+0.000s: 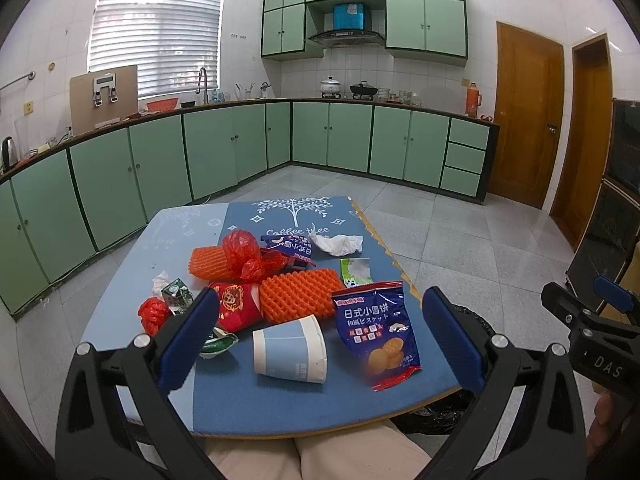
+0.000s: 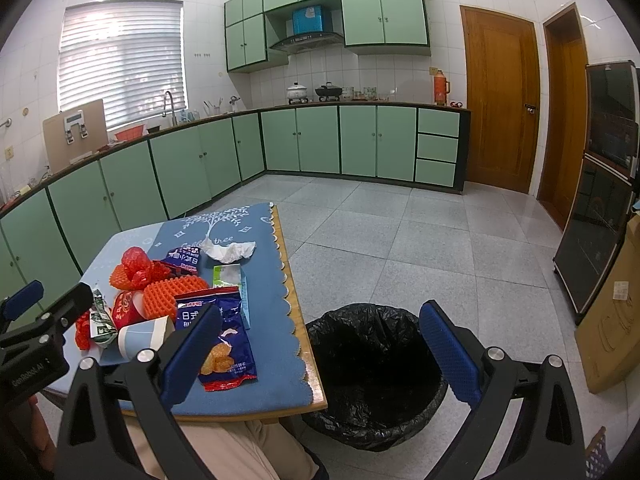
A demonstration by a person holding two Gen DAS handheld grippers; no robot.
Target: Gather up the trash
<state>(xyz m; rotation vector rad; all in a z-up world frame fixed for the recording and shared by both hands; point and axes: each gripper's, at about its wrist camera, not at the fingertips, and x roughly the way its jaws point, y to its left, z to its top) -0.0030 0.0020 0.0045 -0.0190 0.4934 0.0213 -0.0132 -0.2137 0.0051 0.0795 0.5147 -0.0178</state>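
Green-fronted kitchen cabinets ring a tiled floor, and close to the cameras a low bench under a blue cloth carries the trash: a blue biscuit packet, a pale blue paper cup lying on its side, two orange foam fruit nets, red plastic wrappers, a small green carton and a crumpled white tissue. A bin lined with a black plastic bag stands on the floor just beside the bench's right edge.

The litter is crowded and light, so closing on one piece could likely drag or flick its neighbours off the edge; the cup may roll away.

Both tools hover over the near edge, above the person's lap. The left hand-held gripper is spread wide and empty, framing cup and packet. The right hand-held gripper is equally wide and empty, angled toward the bin.
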